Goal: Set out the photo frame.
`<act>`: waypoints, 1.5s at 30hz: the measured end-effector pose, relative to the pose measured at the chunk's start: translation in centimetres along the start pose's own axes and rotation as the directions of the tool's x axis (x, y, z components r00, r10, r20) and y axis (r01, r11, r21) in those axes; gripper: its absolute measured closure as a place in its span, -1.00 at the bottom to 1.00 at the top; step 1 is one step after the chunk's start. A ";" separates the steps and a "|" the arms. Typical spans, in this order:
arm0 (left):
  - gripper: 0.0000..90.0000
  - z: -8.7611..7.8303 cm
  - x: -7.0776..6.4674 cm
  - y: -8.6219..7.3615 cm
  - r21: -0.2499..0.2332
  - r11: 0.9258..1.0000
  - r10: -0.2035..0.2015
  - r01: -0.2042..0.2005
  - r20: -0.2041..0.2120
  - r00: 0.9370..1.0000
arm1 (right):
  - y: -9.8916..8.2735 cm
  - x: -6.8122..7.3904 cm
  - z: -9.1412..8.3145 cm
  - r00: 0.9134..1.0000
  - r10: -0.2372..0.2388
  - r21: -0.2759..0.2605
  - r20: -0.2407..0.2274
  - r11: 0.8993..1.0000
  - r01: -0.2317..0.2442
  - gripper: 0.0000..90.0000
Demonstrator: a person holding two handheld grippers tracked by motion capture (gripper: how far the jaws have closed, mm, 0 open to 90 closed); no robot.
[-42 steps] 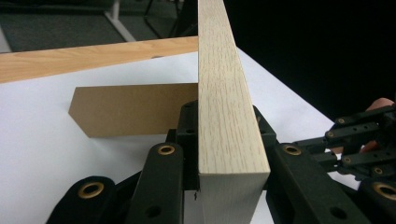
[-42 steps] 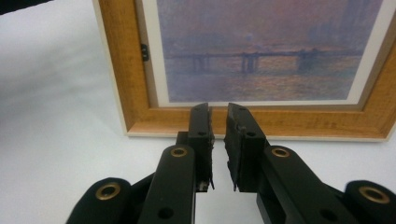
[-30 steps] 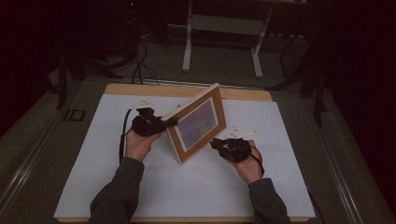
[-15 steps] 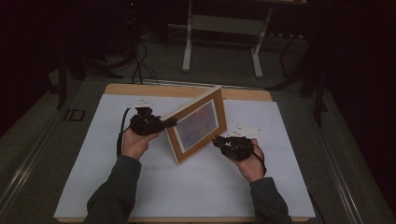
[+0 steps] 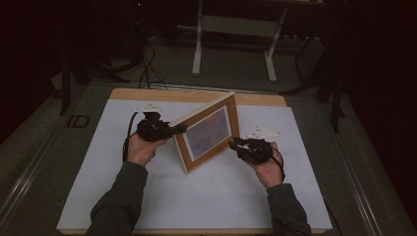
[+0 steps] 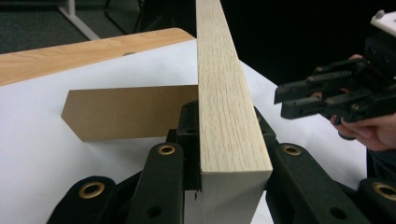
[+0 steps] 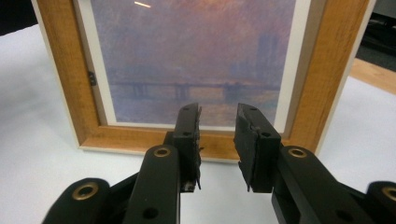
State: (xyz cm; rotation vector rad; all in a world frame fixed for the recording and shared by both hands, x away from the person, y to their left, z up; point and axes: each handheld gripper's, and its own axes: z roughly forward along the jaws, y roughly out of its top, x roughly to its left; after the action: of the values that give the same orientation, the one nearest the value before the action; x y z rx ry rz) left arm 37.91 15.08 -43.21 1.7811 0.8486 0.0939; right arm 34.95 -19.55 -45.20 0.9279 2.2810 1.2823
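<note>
White-covered table (image 5: 147, 206), wooden edge strip along the far side (image 5: 255, 97); dark floor and a grey stand behind it (image 5: 236, 29).

Picture frame (image 5: 209, 132) stands on edge near the middle of the table, turned at an angle, glazed face toward the person's right. Light oak moulding with a warmer brown inner border, white mat, hazy purple-orange print of a bridge over water (image 7: 196, 60). In the right gripper view the frame's lower rail sits on the white surface. In the left gripper view the frame's pale outer edge (image 6: 224, 107) runs away from the camera, and a brown cardboard easel leg (image 6: 126, 112) juts out from the back, lying low toward the table.

Left gripper (image 5: 172, 129): held in the left hand (image 5: 142, 147), jaws clamped on the frame's left edge. The left gripper view shows the black jaws hard against both faces of the moulding, partly open to the thickness of the wood.

Right gripper (image 5: 235, 144): held in the right hand (image 5: 268, 164), just beside the frame's right lower corner, not touching it. Its own view shows a clear gap between the two pads (image 7: 189, 135), nothing between them, tips aimed at the bottom rail. Jaws have just been opening. The same gripper appears at the right of the left gripper view (image 6: 299, 95), apart from the frame.
</note>
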 end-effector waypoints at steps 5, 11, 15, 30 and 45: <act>0.65 0.0 0.1 0.1 0.005 1.000 0.002 -0.002 0.006 1.000 | 0.6 -0.4 -0.2 1.000 -0.001 -0.006 0.011 1.000 0.001 0.52; 0.65 0.1 0.2 0.1 0.005 1.000 0.001 -0.001 0.012 1.000 | 0.9 -1.2 0.0 1.000 0.023 -0.014 0.011 1.000 -0.023 0.48; 0.65 0.1 0.2 0.1 0.007 1.000 0.005 -0.005 0.015 1.000 | 0.8 -1.5 0.1 0.999 0.038 -0.012 0.017 0.999 -0.038 0.47; 0.66 0.4 0.0 0.3 0.017 0.999 0.029 -0.030 0.057 0.998 | 1.0 -2.8 -0.1 0.997 0.050 -0.009 0.050 0.999 -0.050 0.44; 0.66 0.7 -0.1 0.3 0.031 0.998 0.054 -0.058 0.124 0.991 | 2.3 -4.4 -0.3 0.995 0.026 -0.003 0.095 1.000 -0.026 0.29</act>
State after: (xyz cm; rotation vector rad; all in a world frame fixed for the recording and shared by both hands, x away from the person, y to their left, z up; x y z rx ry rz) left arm 38.28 14.43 -43.24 1.8238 0.7155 0.0061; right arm 38.78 -21.96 -43.08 0.9996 2.2016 1.2238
